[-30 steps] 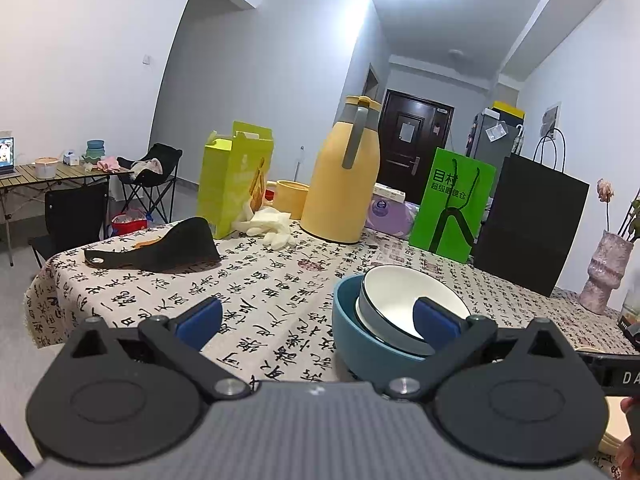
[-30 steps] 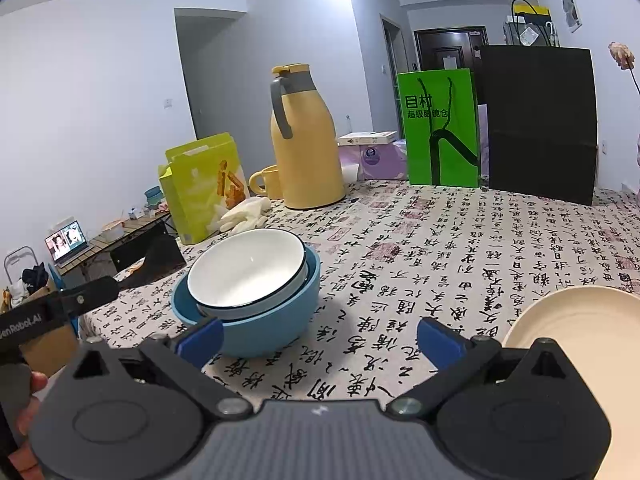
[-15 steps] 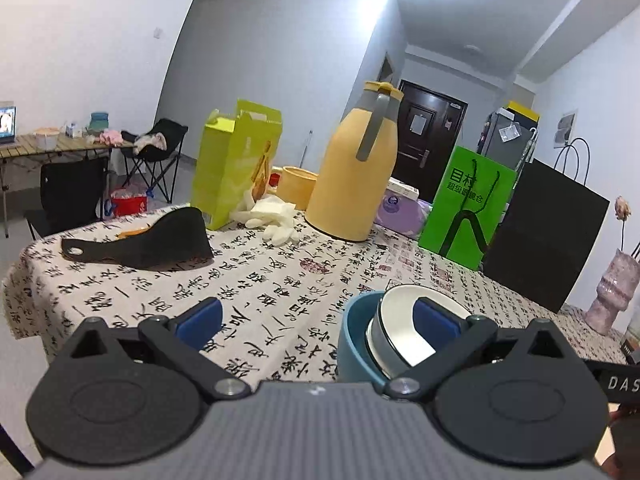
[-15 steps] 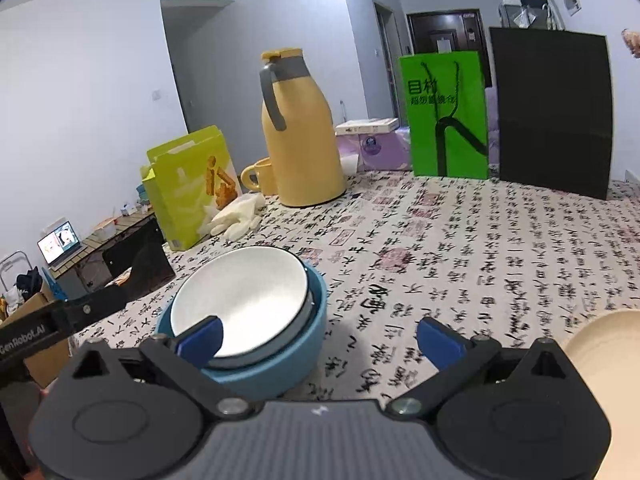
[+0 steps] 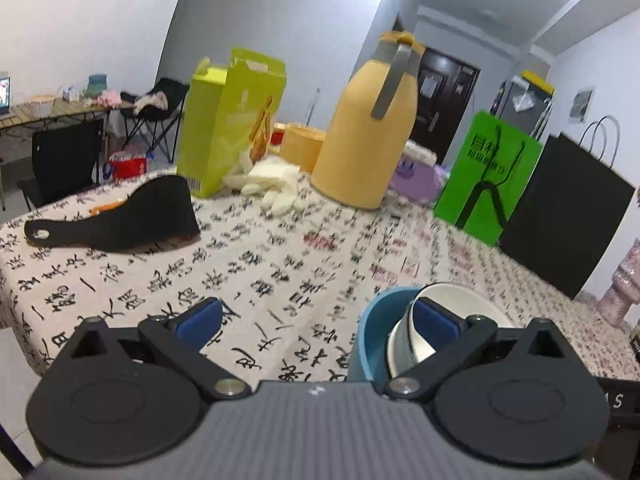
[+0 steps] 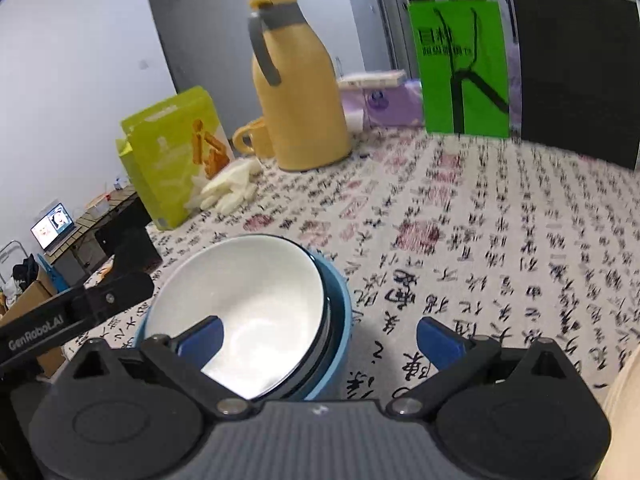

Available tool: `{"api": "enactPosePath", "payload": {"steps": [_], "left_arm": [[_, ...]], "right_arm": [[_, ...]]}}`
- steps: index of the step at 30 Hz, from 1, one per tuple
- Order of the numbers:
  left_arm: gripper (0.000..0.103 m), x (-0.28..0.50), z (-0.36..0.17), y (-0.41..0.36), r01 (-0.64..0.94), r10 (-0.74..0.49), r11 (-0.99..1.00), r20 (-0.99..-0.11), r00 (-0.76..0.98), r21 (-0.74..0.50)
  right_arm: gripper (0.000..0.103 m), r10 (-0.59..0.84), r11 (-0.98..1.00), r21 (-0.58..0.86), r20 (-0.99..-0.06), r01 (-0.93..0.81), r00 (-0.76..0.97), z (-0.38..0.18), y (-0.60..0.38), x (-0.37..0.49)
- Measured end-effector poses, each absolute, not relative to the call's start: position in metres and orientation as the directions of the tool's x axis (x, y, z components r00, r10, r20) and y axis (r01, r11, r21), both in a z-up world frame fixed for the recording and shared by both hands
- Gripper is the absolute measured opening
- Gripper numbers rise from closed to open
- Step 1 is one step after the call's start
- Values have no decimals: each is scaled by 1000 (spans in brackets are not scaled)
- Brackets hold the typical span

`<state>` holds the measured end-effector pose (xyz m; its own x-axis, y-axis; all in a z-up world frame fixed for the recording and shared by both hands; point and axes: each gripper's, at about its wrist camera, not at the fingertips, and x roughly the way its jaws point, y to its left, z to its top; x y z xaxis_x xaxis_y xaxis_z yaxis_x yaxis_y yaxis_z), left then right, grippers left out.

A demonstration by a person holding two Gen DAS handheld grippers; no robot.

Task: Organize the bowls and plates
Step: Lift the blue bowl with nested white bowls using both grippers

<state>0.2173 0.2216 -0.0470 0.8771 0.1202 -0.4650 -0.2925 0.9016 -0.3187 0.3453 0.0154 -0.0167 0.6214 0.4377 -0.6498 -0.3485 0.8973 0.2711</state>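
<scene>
A white bowl (image 6: 256,296) with a dark rim sits nested in a blue bowl (image 6: 340,320) on the patterned tablecloth. In the left wrist view the blue bowl (image 5: 372,328) and white bowl (image 5: 456,300) lie at the lower right. My left gripper (image 5: 318,320) is open, its right finger over the white bowl's near rim. My right gripper (image 6: 318,338) is open, its left finger over the white bowl and its right finger beside the blue bowl. A cream plate (image 6: 624,408) shows at the right edge.
A yellow thermos (image 6: 298,92), a yellow-green box (image 6: 172,160), white gloves (image 6: 232,192), a green bag (image 6: 462,68) and a black bag (image 6: 576,72) stand at the back of the table. A black curved piece (image 5: 120,220) lies at the left. A pink vase (image 5: 624,280) is at the right.
Both grippers have moved closer to the nested bowls and lower. The bowls now sit right at the fingers. Both grippers stay open.
</scene>
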Motion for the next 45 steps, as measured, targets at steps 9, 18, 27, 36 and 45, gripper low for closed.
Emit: {"api": "enactPosePath", "payload": {"steps": [9,18,27,36,45], "left_arm": [[103,234,-54,220,-267,65,907,-516,854,-327],[92,247,-67,220,-270,17,892,-570,822,-363],[61,254,-71,223,-211,-94,860,-550,830,-465],[41,261,-78,226,-172,-194,810,-533,823,-561],[40,261,-79,226,-177,-190,807,-532,826,-563]], "right_arm": [[99,436,898,290,-691,-331,577,-33,24,359],[92,443,896,326,-722,-303,532,-49,23,370],[77,515,857,396,-687,-330,513,-51,25,374],[69,567,824,456,-662,-338,490,-55,23,376],[62,594,804,494,-641,-330,486,-57,20,372]]}}
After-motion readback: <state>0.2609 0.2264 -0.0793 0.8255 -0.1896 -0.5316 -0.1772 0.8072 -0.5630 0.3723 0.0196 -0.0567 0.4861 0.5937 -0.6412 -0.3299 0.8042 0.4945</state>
